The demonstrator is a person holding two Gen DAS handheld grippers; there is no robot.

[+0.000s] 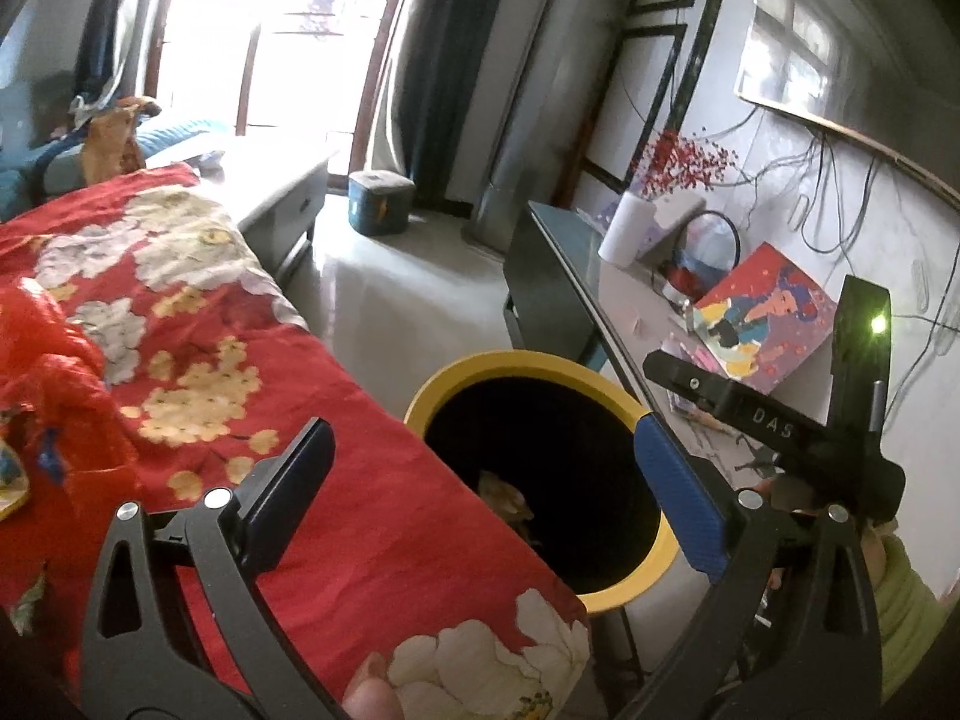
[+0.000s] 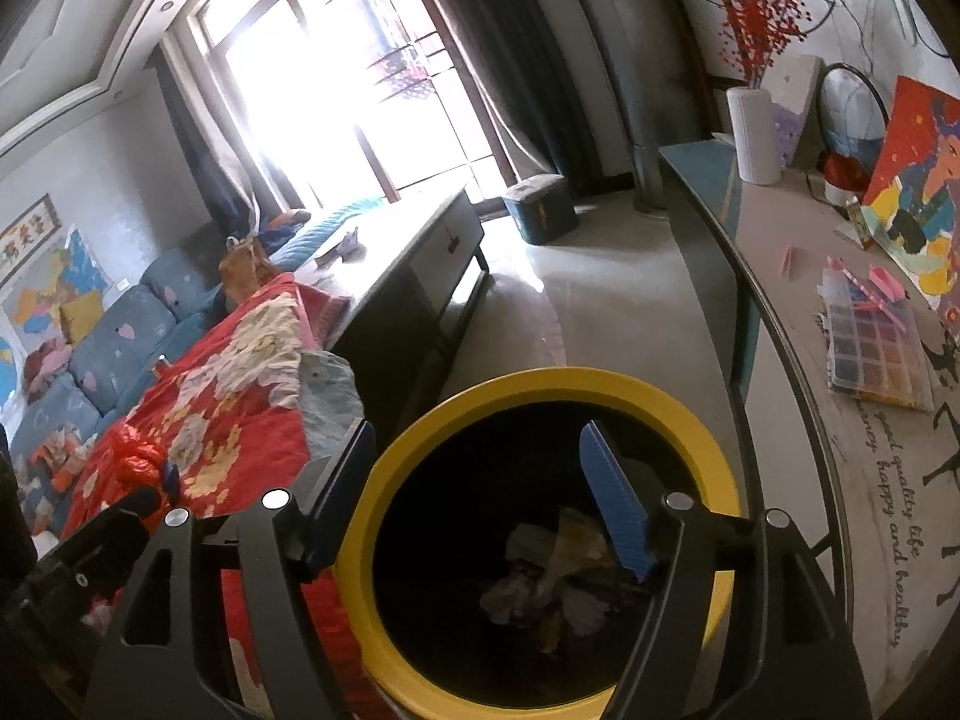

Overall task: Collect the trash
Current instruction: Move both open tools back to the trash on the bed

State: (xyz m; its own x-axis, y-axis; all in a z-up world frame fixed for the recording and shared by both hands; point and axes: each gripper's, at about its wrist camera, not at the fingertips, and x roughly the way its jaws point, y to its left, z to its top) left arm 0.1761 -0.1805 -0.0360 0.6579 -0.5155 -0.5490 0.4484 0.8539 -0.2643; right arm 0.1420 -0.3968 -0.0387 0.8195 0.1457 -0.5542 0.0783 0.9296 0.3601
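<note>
A round bin with a yellow rim (image 1: pixel 515 359) (image 2: pixel 540 379) and a black inside stands on the floor between the bed and a side table. Crumpled paper trash (image 2: pixel 555 576) (image 1: pixel 505 499) lies at its bottom. My left gripper (image 1: pixel 489 483) is open above the bed's edge and the bin's mouth, nothing between its fingers. Directly over the bin's opening, my right gripper (image 2: pixel 480 504) is also open and empty. A crumpled red plastic bag (image 1: pixel 48 360) (image 2: pixel 135 456) lies on the red floral quilt (image 1: pixel 252 312) at the left.
A long table (image 2: pixel 780 276) runs along the right wall with a white vase (image 2: pixel 753 135), a colourful painting (image 1: pixel 765 318) and a bead box (image 2: pixel 876 354). A low cabinet (image 2: pixel 420 252), a blue stool (image 1: pixel 381 204) and a blue sofa (image 2: pixel 108 348) stand further off.
</note>
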